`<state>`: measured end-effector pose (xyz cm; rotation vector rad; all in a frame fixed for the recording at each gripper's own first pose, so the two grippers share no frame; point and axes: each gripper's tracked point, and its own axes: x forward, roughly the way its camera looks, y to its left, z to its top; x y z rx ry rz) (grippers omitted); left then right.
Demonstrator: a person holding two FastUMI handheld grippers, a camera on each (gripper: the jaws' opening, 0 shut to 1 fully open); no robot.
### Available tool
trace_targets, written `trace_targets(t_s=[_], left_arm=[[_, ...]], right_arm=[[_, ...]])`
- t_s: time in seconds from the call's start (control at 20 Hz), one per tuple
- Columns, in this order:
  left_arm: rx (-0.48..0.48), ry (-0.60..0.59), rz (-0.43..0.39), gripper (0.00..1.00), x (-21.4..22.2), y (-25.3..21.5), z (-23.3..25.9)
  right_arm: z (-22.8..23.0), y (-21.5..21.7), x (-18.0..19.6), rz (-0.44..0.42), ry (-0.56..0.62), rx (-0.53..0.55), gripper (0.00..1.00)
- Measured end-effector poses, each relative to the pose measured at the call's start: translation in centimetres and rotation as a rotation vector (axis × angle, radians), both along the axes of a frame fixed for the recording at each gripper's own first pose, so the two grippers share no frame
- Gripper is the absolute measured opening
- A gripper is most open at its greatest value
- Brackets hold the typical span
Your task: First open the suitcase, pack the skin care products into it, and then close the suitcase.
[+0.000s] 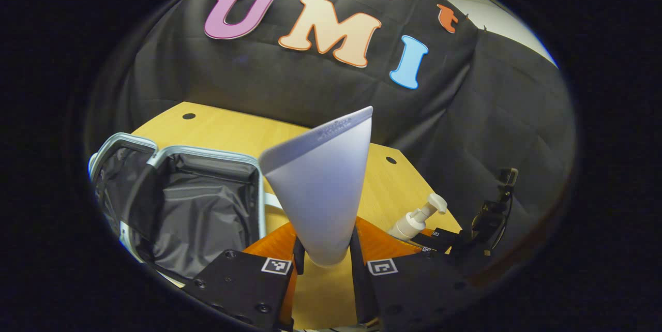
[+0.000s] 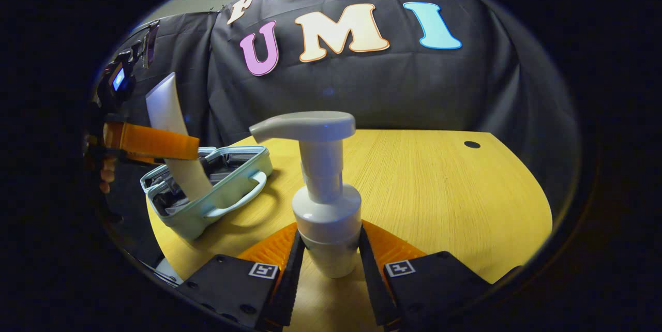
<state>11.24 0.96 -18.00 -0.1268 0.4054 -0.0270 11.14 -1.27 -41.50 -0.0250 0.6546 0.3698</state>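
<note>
Carrying the tube (image 1: 320, 192) and the pump bottle (image 2: 326, 208) at once, each clamped low in its jaws (top-heavy), risks either tipping before the open suitcase (image 1: 207, 208).

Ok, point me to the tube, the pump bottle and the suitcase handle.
tube (image 1: 320, 192): left gripper view, middle of its body.
pump bottle (image 2: 327, 215): right gripper view, the shoulder below the pump neck.
suitcase handle (image 2: 243, 198): right gripper view, middle of the grip bar.
</note>
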Motion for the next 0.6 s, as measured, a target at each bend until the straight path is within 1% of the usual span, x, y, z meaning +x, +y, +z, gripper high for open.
trace_targets(t_s=[0.05,0.1,0.15,0.3,0.5,0.55,0.6], left_arm=[[0.013,0.011,0.015,0.39,-0.6,1.3,0.8],[0.038,0.050,0.030,0.39,-1.5,2.7,1.0],[0.072,0.087,0.045,0.39,-2.3,4.3,1.1],[0.165,0.227,0.070,0.39,-4.4,9.1,0.3],[0.178,0.416,0.022,0.39,-5.5,13.1,-2.9],[0.170,0.470,0.008,0.42,-5.8,13.9,-4.1],[0.174,0.505,0.009,0.39,-5.9,14.9,-5.1]], right_arm=[[0.9,0.1,0.2,-0.005,-0.013,-0.007,0.58],[1.9,0.3,0.3,-0.007,-0.022,-0.011,0.60],[2.8,0.6,0.4,-0.009,-0.026,-0.018,0.58],[6.0,1.3,0.3,-0.024,-0.048,-0.041,0.60],[9.7,3.6,-0.7,-0.063,-0.061,-0.049,0.60],[10.3,4.4,-1.1,-0.069,-0.060,-0.054,0.58],[10.9,5.2,-1.6,-0.076,-0.057,-0.055,0.60]])
